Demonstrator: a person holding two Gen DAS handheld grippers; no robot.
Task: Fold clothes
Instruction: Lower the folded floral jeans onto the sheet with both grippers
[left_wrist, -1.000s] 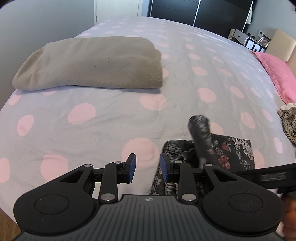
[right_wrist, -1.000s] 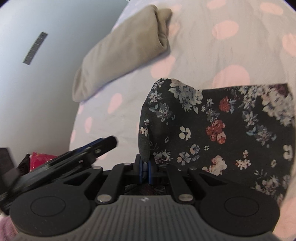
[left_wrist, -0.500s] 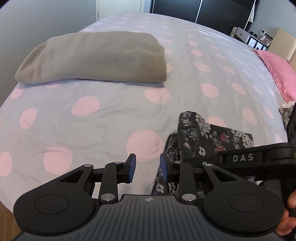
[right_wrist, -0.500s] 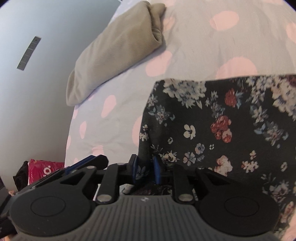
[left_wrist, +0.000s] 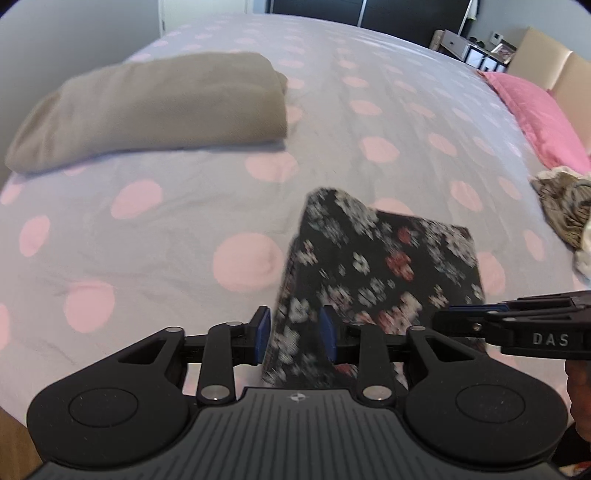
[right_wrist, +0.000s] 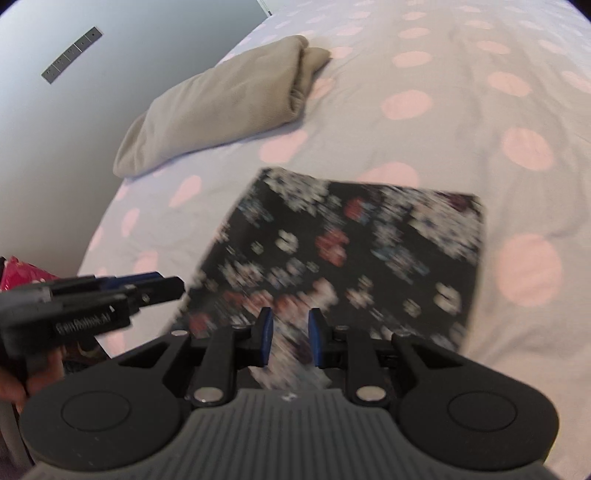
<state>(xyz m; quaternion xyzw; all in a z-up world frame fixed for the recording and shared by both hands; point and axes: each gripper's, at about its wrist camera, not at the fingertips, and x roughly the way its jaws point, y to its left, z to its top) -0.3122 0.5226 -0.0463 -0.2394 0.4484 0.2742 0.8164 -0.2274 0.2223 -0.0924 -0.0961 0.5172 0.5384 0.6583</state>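
Note:
A black floral garment (left_wrist: 384, 266) (right_wrist: 351, 254) lies folded into a rough rectangle on the polka-dot bed, its far left corner slightly raised. My left gripper (left_wrist: 295, 336) hovers open over the garment's near left edge, blue pads apart. My right gripper (right_wrist: 290, 341) is open above the garment's near edge, nothing pinched between its pads. Each gripper appears in the other's view: the right one (left_wrist: 517, 325) at the right side, the left one (right_wrist: 110, 299) at the left side. Motion blurs the fabric.
A folded beige garment (left_wrist: 147, 110) (right_wrist: 221, 107) rests farther back on the left. A pink pillow (left_wrist: 539, 110) and a crumpled patterned cloth (left_wrist: 561, 206) sit at the right. The bed's edge (right_wrist: 107, 236) curves at the left, with a red bag (right_wrist: 18, 273) below it.
My right gripper opened and let go of the floral garment's raised fold, which dropped flatter. Both grippers pulled back a little toward the near edge; the left stayed open.

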